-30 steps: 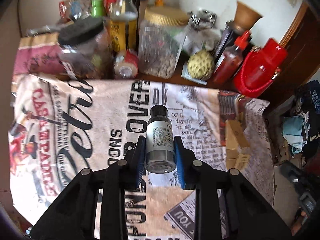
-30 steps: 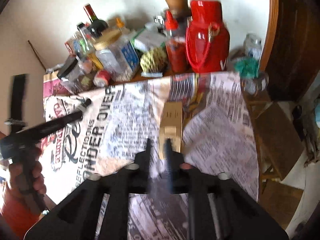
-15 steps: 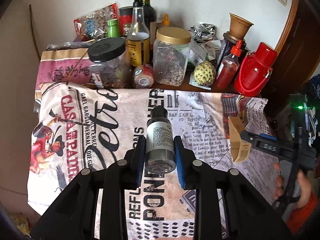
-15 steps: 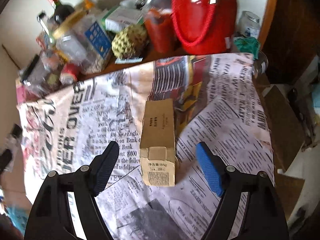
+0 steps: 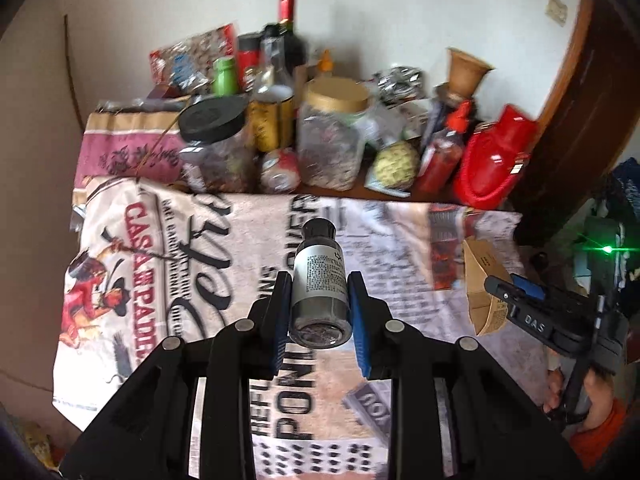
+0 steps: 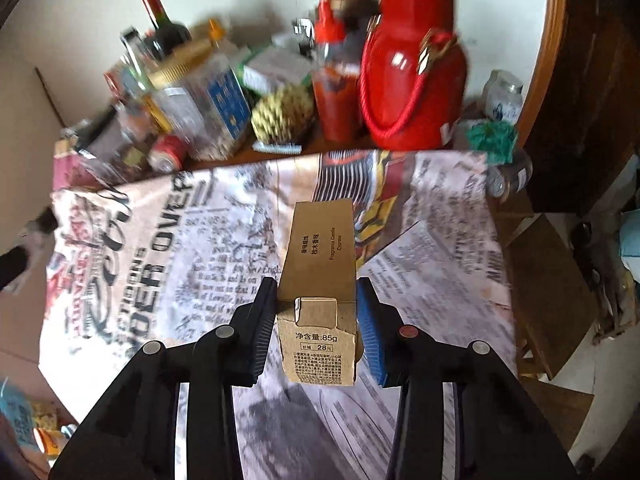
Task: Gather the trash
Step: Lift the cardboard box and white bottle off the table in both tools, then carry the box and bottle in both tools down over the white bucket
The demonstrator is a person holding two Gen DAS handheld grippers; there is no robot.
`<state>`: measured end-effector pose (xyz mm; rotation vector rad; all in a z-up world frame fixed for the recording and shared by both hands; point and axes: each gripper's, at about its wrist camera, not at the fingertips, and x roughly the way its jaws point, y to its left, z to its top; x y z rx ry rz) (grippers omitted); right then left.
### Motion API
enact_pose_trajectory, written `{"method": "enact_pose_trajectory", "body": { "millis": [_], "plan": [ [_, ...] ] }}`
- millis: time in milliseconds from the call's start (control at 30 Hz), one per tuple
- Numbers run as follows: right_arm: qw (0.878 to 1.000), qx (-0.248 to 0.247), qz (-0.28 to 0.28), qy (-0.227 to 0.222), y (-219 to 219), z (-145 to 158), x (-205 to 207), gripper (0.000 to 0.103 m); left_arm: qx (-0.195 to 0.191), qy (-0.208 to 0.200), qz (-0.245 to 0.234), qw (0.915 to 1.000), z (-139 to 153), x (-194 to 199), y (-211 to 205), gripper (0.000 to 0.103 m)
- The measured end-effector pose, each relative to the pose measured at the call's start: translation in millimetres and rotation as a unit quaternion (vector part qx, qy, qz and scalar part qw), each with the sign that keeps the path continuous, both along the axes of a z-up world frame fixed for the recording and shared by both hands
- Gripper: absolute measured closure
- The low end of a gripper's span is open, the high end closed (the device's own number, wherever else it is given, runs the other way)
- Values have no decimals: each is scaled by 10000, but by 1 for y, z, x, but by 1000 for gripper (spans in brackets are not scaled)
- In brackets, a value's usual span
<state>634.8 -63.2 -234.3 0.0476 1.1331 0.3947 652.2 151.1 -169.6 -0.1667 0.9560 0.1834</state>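
My left gripper [image 5: 319,300] is shut on a small grey bottle [image 5: 320,280] with a black cap and a white label, held above the newspaper-print tablecloth [image 5: 192,264]. My right gripper [image 6: 316,316] is shut on a long brown cardboard box [image 6: 320,256] that lies lengthwise on the cloth, its printed end flap toward me. The same box [image 5: 482,284] and the right gripper [image 5: 520,300] show at the right edge of the left wrist view.
The back of the table is crowded: two jars [image 5: 332,136], wine bottle [image 5: 286,36], small can [image 5: 280,166], custard apple [image 5: 394,166], red sauce bottle [image 5: 440,160], red flask [image 6: 412,68]. A wooden door frame [image 6: 552,80] and wooden stool [image 6: 548,280] stand right.
My right gripper moved forward and shut on the cardboard box; half a second ago its fingers stood wide apart around it. My left gripper drew back and up, still holding the bottle.
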Motion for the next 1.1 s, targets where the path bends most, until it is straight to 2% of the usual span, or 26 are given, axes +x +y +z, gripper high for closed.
{"method": "enact_pose_trajectory", "body": {
  "millis": [233, 367, 600, 833, 1100],
  "plan": [
    [9968, 399, 161, -669, -45, 65, -35, 67, -96, -401, -176, 9990, 31, -24, -54, 76],
    [9922, 726, 346, -949, -61, 96, -56, 67, -15, -642, -194, 9977, 52, -54, -87, 76],
    [9832, 1046, 578, -1380, -79, 138, -99, 67, 10, -1020, -157, 9947, 89, -109, -116, 76],
    [9756, 1185, 608, -1748, -84, 172, -150, 67, 69, -1452, -244, 9891, 129, -165, -123, 76],
    [9724, 1074, 346, -2042, -74, 193, -225, 67, -17, -1772, -429, 9832, 146, -232, -107, 76]
  ]
}}
